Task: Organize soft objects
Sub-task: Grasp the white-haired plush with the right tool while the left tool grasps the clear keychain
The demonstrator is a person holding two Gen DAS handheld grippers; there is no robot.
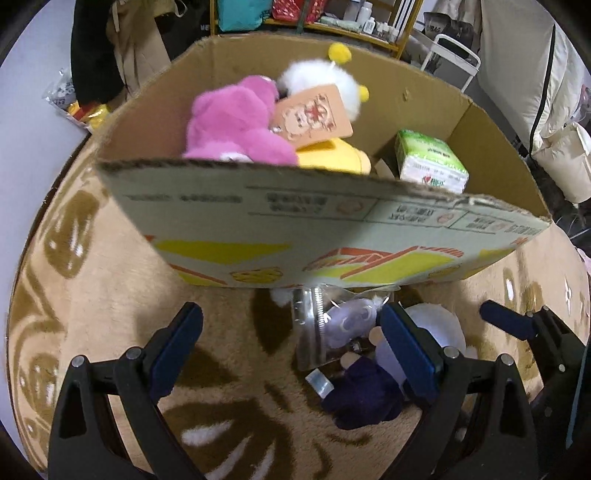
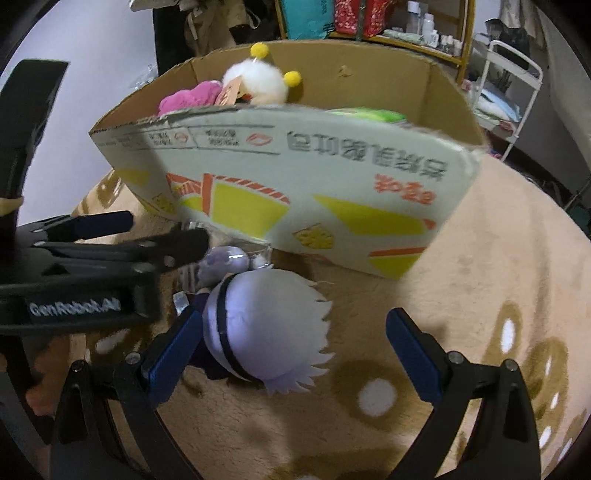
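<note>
An open cardboard box [image 1: 317,236] [image 2: 295,173] stands on the rug. Inside lie a pink plush [image 1: 232,122] [image 2: 188,96], a white plush with yellow pom-poms [image 1: 325,81] [image 2: 258,81], a yellow plush [image 1: 332,157] and a green tissue pack [image 1: 430,160]. In front of the box lies a white-haired doll in dark purple clothes [image 2: 269,332] [image 1: 365,391], beside a small lilac plush in a clear bag [image 1: 332,328] [image 2: 221,264]. My left gripper [image 1: 291,347] is open over the rug, its right finger beside the doll. My right gripper [image 2: 295,350] is open around the doll's head.
A beige patterned rug [image 1: 110,295] [image 2: 498,295] covers the floor. A shelf with bottles and packets [image 1: 332,18] and a white rack [image 2: 517,74] stand behind the box. A bag of snacks [image 1: 77,107] lies at far left.
</note>
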